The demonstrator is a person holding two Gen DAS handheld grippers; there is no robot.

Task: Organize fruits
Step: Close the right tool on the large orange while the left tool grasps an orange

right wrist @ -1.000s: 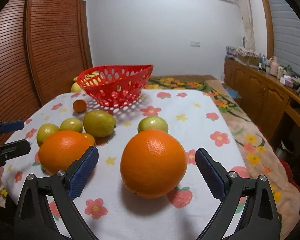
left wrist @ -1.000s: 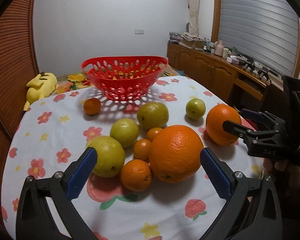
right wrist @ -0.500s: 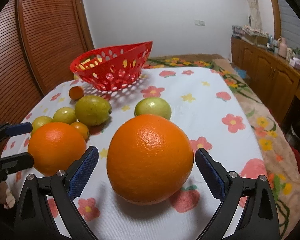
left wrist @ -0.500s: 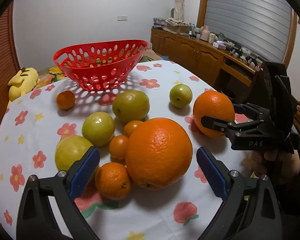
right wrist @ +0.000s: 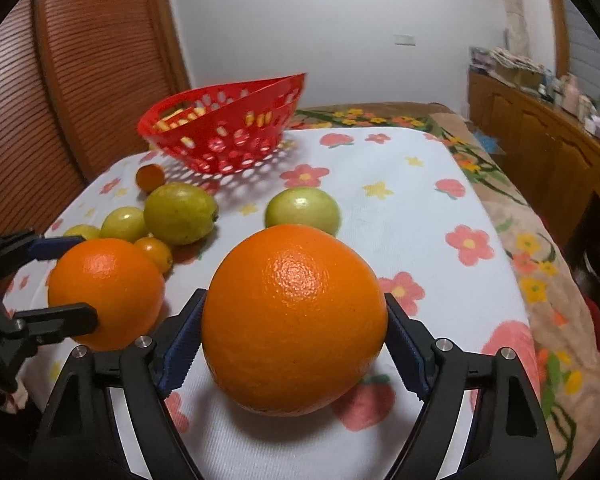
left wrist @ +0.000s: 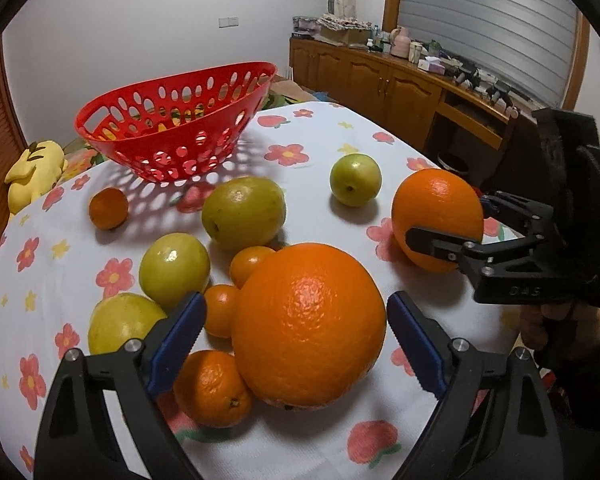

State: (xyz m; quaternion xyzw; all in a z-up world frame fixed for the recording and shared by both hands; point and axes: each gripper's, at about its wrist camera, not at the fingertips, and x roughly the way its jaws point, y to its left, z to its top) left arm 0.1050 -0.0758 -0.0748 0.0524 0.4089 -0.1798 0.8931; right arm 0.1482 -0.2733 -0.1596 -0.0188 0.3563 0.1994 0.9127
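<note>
A large orange [left wrist: 308,324] lies on the flowered tablecloth [left wrist: 328,216] between the blue pads of my left gripper [left wrist: 294,312]. Its jaws are closing, and a gap still shows on each side of the fruit. A second large orange [right wrist: 294,320] sits between the fingers of my right gripper [right wrist: 294,312], whose closing pads touch both its flanks. The left wrist view shows this same orange [left wrist: 436,216] at the right. A red perforated basket [left wrist: 176,128] stands at the back of the table. Small mandarins [left wrist: 212,388] and green-yellow fruits [left wrist: 244,212] lie around the left orange.
A lone mandarin [left wrist: 108,208] rests near the basket, and a green fruit [left wrist: 355,179] lies apart at mid-right. A yellow plush toy [left wrist: 36,172] sits beyond the table's left edge. Wooden cabinets [left wrist: 384,88] line the right wall. A hand [left wrist: 556,324] holds the right gripper.
Both grippers moved closer to their oranges and tilted further down. Both pairs of jaws narrowed; the right pads now meet their orange, the left pads stand nearer theirs.
</note>
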